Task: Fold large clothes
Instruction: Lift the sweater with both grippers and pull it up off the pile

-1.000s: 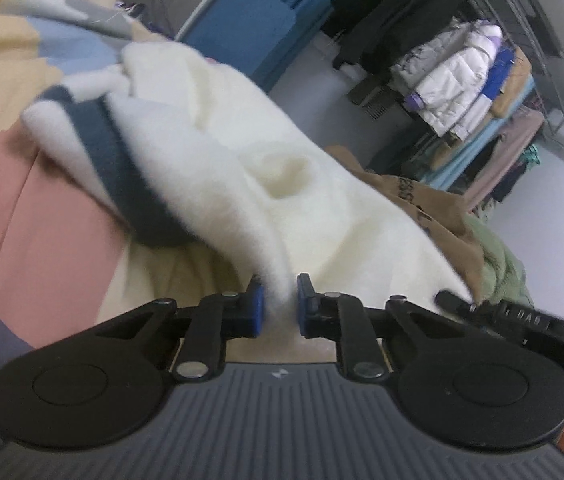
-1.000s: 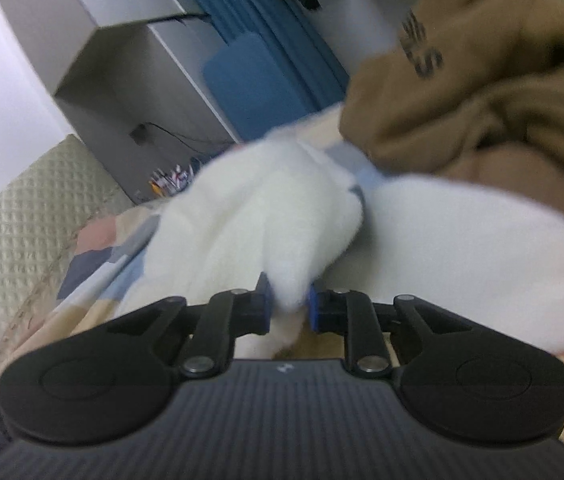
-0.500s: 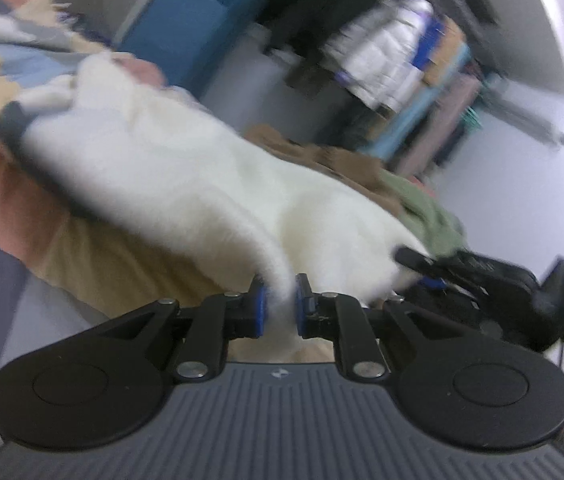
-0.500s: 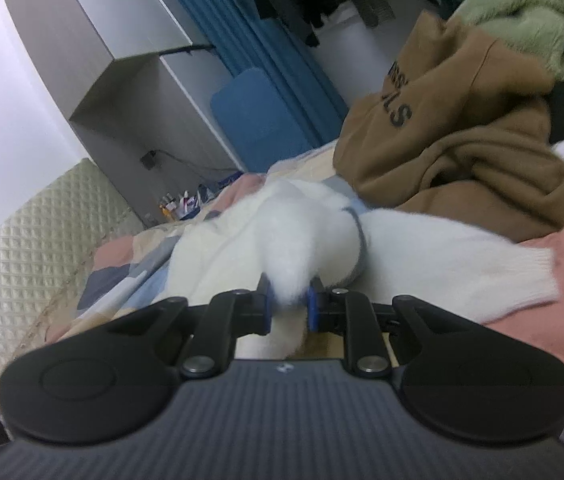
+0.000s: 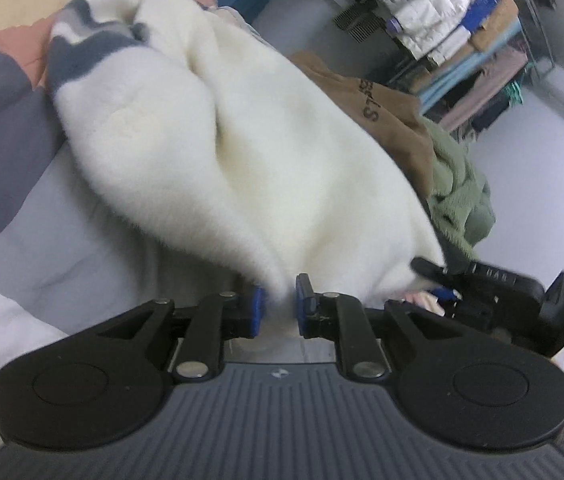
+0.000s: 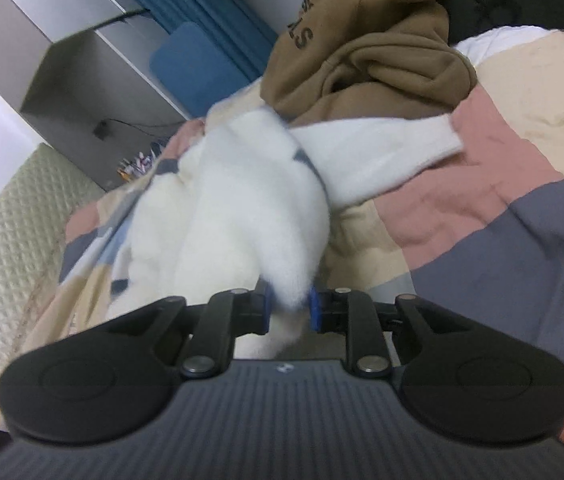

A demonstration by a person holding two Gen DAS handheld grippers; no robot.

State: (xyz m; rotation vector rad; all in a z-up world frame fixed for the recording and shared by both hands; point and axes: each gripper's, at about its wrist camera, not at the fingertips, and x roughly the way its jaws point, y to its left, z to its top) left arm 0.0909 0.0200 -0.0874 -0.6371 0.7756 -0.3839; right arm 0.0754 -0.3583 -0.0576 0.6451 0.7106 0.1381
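Left wrist view: left gripper (image 5: 278, 304), jaws just eased slightly wider, pinches cream fleece garment (image 5: 218, 152) lying bunched on patchwork bedspread (image 5: 6, 128); right gripper (image 5: 482, 280) alongside. Right wrist view: right gripper (image 6: 289, 305), likewise eased, clamps garment (image 6: 234, 216); brown hoodie (image 6: 370, 48) behind.

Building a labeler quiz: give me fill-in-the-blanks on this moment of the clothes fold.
1. Both tools, left tool and right tool, are shut on the fluffy ____ sweater.
2. The sweater's band near the quilt is ____ in colour.
3. The hoodie lying beyond the sweater is ____.
4. Next to the hoodie lies a fuzzy ____ garment.

Missing words: white; blue-grey; brown; green
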